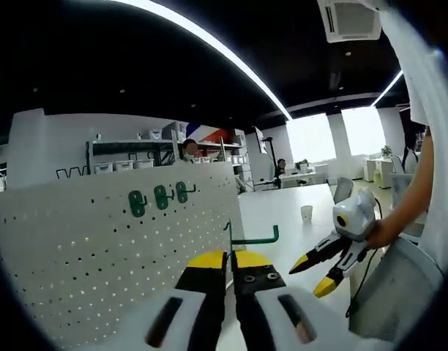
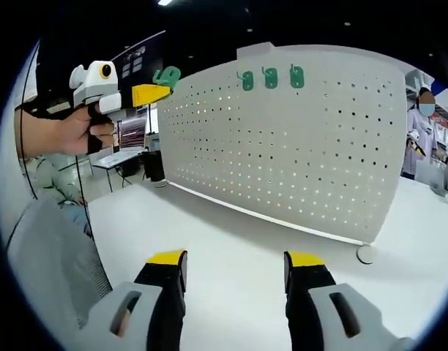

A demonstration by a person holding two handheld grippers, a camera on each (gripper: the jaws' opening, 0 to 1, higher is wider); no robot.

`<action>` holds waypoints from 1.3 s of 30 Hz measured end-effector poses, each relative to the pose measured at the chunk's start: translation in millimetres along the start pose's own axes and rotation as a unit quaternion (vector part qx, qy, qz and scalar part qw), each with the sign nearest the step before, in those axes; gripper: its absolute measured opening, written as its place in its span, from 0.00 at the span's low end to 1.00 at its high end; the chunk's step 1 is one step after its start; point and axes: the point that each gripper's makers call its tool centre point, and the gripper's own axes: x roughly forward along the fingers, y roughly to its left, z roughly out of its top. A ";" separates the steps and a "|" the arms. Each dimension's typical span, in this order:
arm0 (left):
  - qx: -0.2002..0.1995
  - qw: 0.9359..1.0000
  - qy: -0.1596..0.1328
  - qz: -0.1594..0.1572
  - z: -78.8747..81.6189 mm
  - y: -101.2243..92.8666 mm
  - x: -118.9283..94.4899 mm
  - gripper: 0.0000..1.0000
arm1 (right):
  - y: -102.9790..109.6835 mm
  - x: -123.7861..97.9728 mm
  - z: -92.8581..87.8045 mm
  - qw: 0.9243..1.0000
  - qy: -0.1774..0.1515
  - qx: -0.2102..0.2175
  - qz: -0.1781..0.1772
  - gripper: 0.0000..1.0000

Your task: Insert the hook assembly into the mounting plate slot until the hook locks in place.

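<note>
Item: green hook (image 1: 255, 238), one piece, gripped in the left gripper (image 1: 230, 265). The jaws are clenched on its upright shank; the arm of the hook runs out sideways from the jaws and ends in a small upturned tip. In the right gripper view the same hook (image 2: 166, 77) shows as a green shape at the yellow tips of the left gripper (image 2: 152, 94), held in a hand (image 2: 76, 131), near the edge of the board and apart from it.

Item: white pegboard (image 1: 85, 248), standing upright on the white table (image 1: 290, 208). Regular rows of small holes cover its face. Three green hooks (image 1: 159, 197) are already seated in a row near its top edge; in the right gripper view they (image 2: 270, 78) sit high on the board (image 2: 297, 153).

Item: right gripper (image 2: 235, 281). Jaws released, wide apart, nothing between them, low over the table and facing the board. In the left gripper view it (image 1: 320, 270) hangs off to the side, held by a hand (image 1: 378, 232).

Step in hand, by judgement: carrying the hook to the board; insertion not yet begun. The next move calls for turning the hook's back prongs toward a free pair of holes, likely beside the seated row, and pressing in, then down, until it catches.
</note>
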 end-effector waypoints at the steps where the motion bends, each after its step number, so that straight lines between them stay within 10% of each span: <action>1: 0.000 1.000 0.000 0.000 0.1 0.2 0.1 0.02 | 2.0 0.7 1.2 1.000 -0.001 -0.002 0.003 0.52; 12: -0.010 1.000 -0.013 0.009 3.4 2.5 0.1 0.02 | 25.6 -2.0 36.7 0.997 -0.061 0.005 0.037 0.52; 19: -0.018 1.000 -0.012 0.017 -0.3 5.2 -1.6 0.02 | 45.7 -15.0 84.8 0.974 -0.170 0.123 0.089 0.49; 39: -0.025 0.999 -0.011 0.036 -3.3 7.8 -2.7 0.02 | 57.9 -7.7 130.0 0.959 -0.226 0.138 0.103 0.33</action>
